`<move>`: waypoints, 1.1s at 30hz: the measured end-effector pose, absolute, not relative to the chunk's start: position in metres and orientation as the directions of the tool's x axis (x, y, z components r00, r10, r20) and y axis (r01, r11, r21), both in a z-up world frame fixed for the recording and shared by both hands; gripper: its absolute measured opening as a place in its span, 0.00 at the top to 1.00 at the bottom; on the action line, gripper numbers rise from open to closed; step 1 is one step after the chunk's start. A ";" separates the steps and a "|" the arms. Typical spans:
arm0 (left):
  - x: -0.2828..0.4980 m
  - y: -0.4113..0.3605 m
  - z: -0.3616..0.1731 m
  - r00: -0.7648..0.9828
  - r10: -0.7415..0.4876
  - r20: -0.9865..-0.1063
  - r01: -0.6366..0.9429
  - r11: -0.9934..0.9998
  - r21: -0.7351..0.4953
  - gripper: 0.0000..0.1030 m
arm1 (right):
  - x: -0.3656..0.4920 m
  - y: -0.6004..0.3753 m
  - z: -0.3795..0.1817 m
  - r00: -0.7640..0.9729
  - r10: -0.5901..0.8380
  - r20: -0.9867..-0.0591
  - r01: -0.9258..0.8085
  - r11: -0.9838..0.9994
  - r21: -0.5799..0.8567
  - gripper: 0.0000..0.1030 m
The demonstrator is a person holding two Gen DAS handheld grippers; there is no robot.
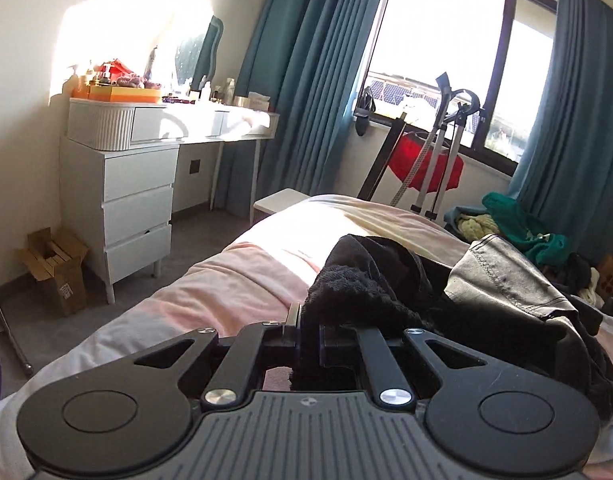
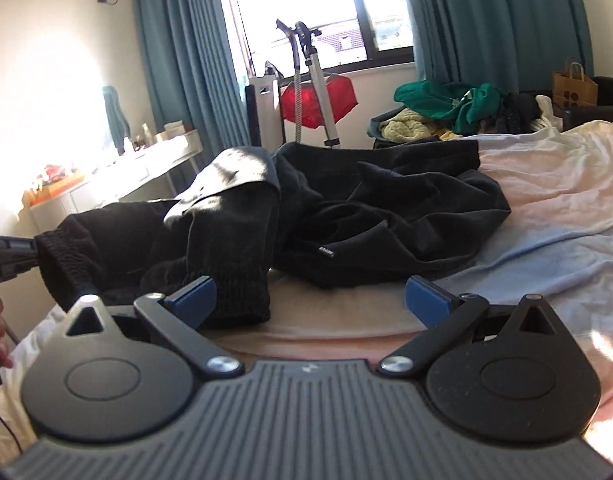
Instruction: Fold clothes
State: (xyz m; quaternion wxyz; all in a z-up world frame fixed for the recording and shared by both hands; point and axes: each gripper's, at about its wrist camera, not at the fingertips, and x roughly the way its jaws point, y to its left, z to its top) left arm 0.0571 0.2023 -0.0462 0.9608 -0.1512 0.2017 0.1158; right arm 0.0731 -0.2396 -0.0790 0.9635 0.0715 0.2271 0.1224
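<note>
Clothing, a black garment (image 2: 346, 216), sprawls on your bed (image 2: 546, 184) at twelve o'clock; your left gripper (image 1: 306, 332) pinches its edge; your right gripper (image 2: 310, 300) gapes, holding nothing.

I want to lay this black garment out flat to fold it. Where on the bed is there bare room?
Bare bedding lies right of the black garment, out to the bed's edge, and a strip between it and the right gripper. Left is crowded: the left gripper grips the cuff.
</note>
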 end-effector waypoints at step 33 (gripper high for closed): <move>0.098 0.179 -0.057 0.911 0.135 -0.391 -0.246 0.937 -0.248 0.73 | 0.136 -0.137 -0.096 0.966 0.123 -0.229 -0.148 0.985 -0.092 0.88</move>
